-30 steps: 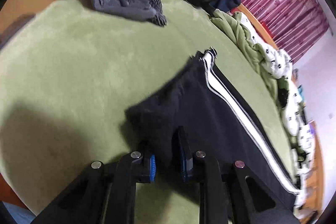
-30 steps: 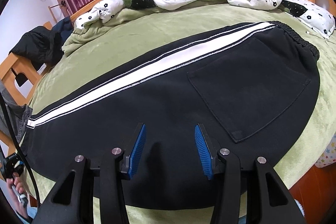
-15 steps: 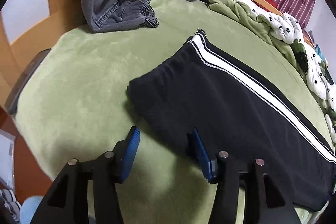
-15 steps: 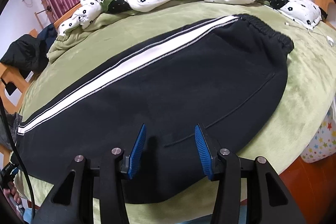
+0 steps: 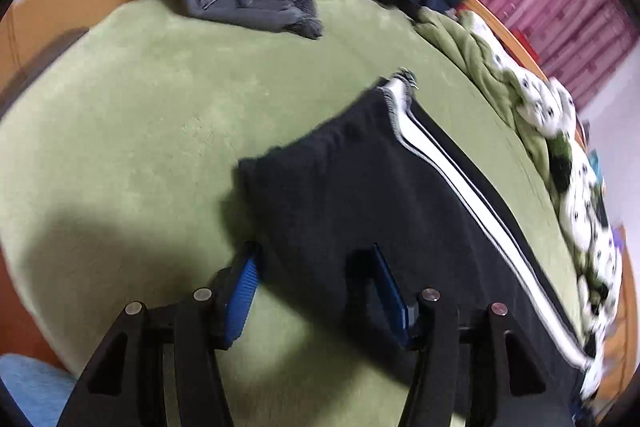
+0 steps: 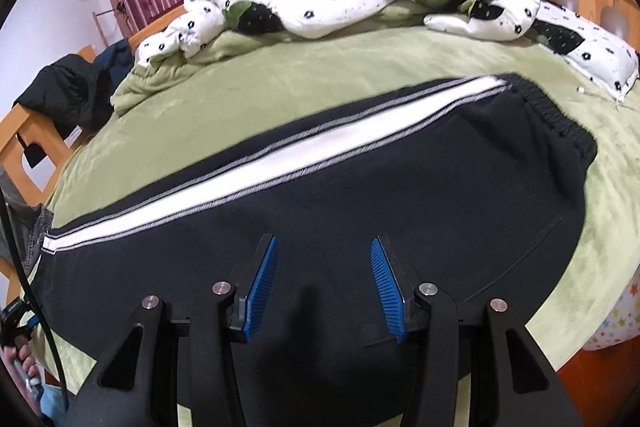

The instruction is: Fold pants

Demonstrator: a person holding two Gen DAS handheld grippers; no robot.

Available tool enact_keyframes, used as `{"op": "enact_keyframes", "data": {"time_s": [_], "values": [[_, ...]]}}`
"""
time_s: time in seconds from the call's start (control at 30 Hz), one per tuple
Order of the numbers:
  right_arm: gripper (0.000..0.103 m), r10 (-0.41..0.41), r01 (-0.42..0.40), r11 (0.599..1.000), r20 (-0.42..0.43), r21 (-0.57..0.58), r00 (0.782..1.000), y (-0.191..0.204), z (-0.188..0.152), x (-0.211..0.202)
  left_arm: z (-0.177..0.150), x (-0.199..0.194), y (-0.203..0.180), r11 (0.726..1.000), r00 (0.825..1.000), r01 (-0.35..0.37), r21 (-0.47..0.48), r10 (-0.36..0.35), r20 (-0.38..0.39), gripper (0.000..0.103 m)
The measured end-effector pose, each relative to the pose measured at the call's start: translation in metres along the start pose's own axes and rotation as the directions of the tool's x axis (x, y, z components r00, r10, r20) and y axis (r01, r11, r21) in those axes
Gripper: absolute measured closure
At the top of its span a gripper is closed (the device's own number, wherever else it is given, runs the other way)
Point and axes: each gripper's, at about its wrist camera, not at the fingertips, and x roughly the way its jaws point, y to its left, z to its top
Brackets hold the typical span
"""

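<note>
black fleece pants with a white side stripe lay flat on the green plush bedspread. left gripper jaws wide, straddling the cuff corner. right gripper jaws wide over the seat. no readable labels.

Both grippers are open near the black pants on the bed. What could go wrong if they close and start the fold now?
1. The left gripper straddles only the cuff edge of the black pants; it may pinch one layer, or the green blanket too.
2. The right gripper hovers open over mid-fabric, not an edge, so closing could bunch the cloth.
3. An uneven lift may skew the white stripe.
</note>
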Motion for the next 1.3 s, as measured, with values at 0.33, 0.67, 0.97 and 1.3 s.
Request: {"op": "enact_keyframes", "data": {"time_s": [0.33, 0.67, 0.97, 1.3], "values": [[0.055, 0.001, -0.001, 1.000, 0.025, -0.012, 1.000, 0.016, -0.011, -0.015, 0.017, -0.029, -0.072, 0.956, 0.961, -0.196, 0.218, 0.144, 0.236, 0.088], [0.055, -0.008, 0.011, 0.999, 0.080, -0.037, 0.997, -0.004, -0.009, -0.040, -0.095, -0.098, -0.274, 0.733, 0.961, 0.064, 0.677, -0.228, 0.156, 0.089], [0.055, -0.026, 0.028, 0.998, 0.055, -0.047, 0.998, -0.031, -0.028, -0.050, -0.243, -0.027, -0.323, 0.623, 0.956, 0.295, 0.725, -0.197, -0.220, 0.089], [0.055, 0.151, -0.152, 0.986, -0.018, -0.063, 0.988, 0.028, -0.031, -0.021, -0.225, -0.077, -0.284, 0.575, 0.975, 0.187, 0.796, -0.207, -0.080, 0.030]]}}
